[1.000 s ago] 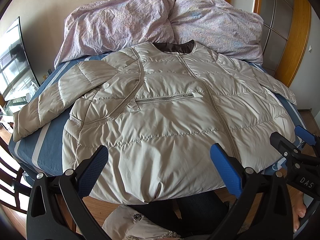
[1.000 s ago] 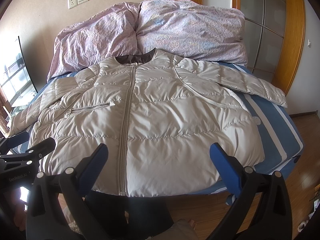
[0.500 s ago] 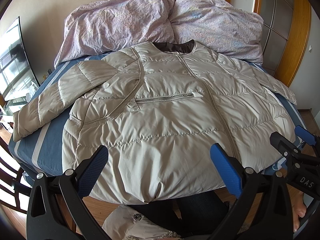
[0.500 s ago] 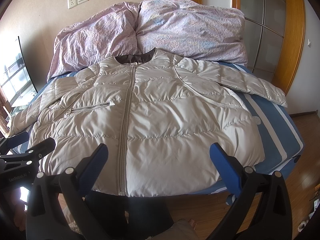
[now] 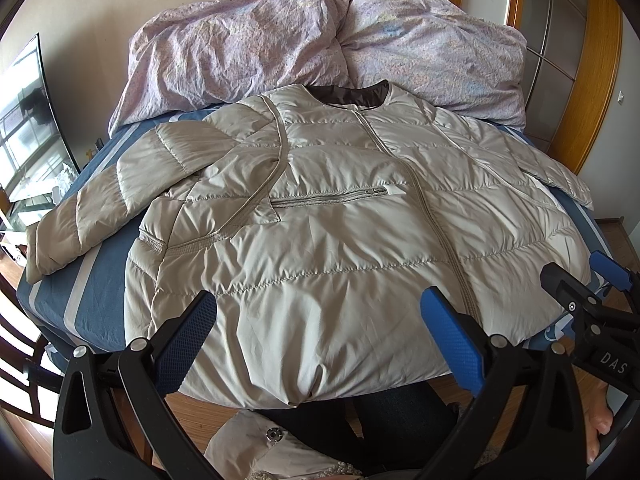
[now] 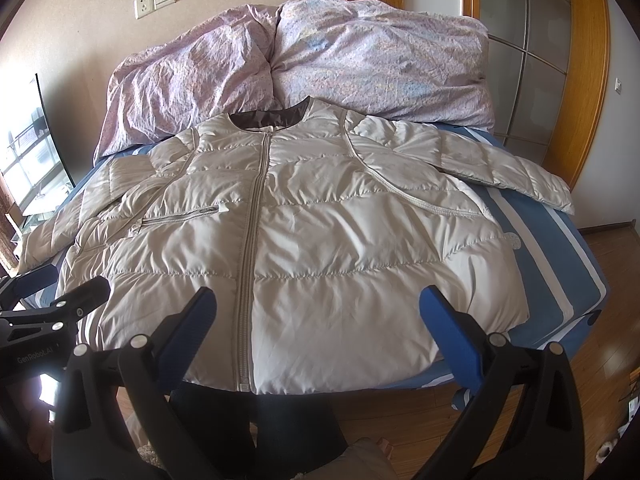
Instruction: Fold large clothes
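A beige quilted puffer jacket (image 5: 340, 232) lies front up and zipped on the bed, collar toward the pillows, both sleeves spread out to the sides. It also shows in the right wrist view (image 6: 312, 232). My left gripper (image 5: 320, 332) is open and empty, hovering above the jacket's hem on its left half. My right gripper (image 6: 320, 328) is open and empty above the hem on its right half. The right gripper also shows at the right edge of the left wrist view (image 5: 580, 292).
The bed has a blue and white striped sheet (image 6: 560, 248). A rumpled pink duvet (image 6: 320, 60) is piled at the head. A wooden door frame (image 6: 588, 80) stands at the right. A window (image 5: 24, 128) is at the left. Wooden floor (image 6: 600, 360) surrounds the bed.
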Demonstrator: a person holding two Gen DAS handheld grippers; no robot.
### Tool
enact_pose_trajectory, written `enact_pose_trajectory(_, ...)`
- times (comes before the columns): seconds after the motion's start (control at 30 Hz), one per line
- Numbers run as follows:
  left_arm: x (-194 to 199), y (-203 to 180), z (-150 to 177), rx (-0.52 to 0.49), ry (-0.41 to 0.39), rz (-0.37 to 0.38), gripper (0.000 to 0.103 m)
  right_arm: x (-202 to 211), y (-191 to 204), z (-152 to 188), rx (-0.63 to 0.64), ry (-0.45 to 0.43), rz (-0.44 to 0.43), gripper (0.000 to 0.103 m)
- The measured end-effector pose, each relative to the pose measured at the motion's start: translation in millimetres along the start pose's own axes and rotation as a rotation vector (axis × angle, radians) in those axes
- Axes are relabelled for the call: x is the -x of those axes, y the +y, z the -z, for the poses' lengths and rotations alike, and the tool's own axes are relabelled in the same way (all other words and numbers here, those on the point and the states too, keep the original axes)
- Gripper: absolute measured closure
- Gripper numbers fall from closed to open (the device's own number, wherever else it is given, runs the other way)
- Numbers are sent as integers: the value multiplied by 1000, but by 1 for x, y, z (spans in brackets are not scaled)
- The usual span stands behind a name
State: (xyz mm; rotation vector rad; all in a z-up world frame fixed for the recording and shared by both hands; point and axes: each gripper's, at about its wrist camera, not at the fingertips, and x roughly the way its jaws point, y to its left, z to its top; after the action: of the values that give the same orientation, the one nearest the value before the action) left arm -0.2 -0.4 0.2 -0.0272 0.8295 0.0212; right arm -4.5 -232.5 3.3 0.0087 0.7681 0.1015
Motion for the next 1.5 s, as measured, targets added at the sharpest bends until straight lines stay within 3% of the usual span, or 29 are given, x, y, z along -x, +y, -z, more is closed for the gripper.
enact_pose_trajectory(0.73,-1,0,-2,3,1,-4,1,-1,-2,-2,-4,0,0,2)
enact_pose_trajectory(1.07,-25,-6,-37,-6,32,4,1,-23,-20,-31,-49,4,17,2)
enact_pose_trajectory(1.17,-40,-9,-52,-9,58,28,1,-35,-40,-45,-103,-15,10,2)
enact_pose_trajectory(1.3,-64,-6,-72,21,114,121,1,-56,-90,-64,-223,-63,-52,2)
enact_pose_trajectory(1.5,-98,2,-105,50,160,227,1,-91,-211,-89,-575,-77,-4,2)
